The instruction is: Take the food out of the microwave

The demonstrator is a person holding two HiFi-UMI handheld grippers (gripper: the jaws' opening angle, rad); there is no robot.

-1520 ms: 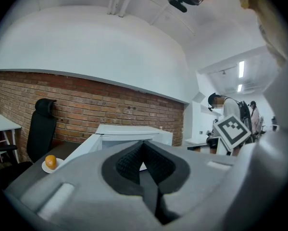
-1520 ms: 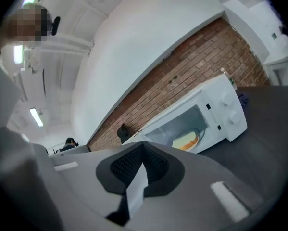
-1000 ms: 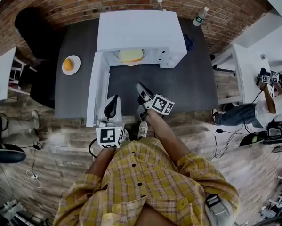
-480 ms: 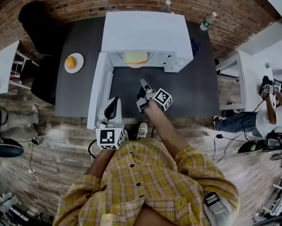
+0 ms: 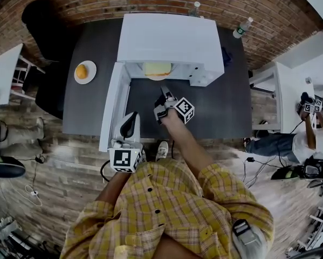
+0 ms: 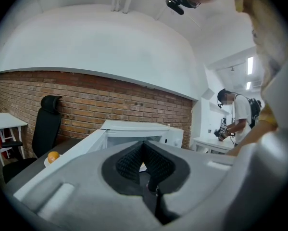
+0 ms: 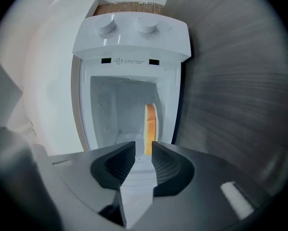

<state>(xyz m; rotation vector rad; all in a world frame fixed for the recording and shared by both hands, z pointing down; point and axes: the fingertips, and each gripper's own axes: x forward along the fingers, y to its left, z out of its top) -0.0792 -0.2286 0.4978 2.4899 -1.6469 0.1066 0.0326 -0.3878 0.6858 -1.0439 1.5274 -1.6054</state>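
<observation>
On the dark table (image 5: 226,107) against the brick wall stands a white microwave (image 5: 166,36), its door (image 5: 114,101) swung fully out to the left so the cavity faces the person. That open door is probably why the left gripper (image 5: 130,124) sits just beside the door's free edge: its jaws are pressed together with nothing between them, and it seems parked there to keep the door from drifting back. The right gripper (image 5: 161,102) is over the table right in front of the opening, aimed into the cavity. Its jaws have just been opening and stand wide apart, with nothing between them yet. It is rolled onto its side, one jaw over the other, which I judge suits nipping something flat at the rim. The food (image 7: 150,124) is inside the microwave near the front, lined up with the gap between the jaws. It looks like a pale yellow sandwich or slice on a plate, though the view is too small to be sure. Nothing lies between the gripper and the food; only the cavity frame limits the reach. A black chair (image 5: 42,26) stands off to the left, a plate (image 5: 89,79) with an orange (image 5: 81,72) sits well left of the door, and two bottles (image 5: 242,27) stand behind the microwave, all out of the way.
</observation>
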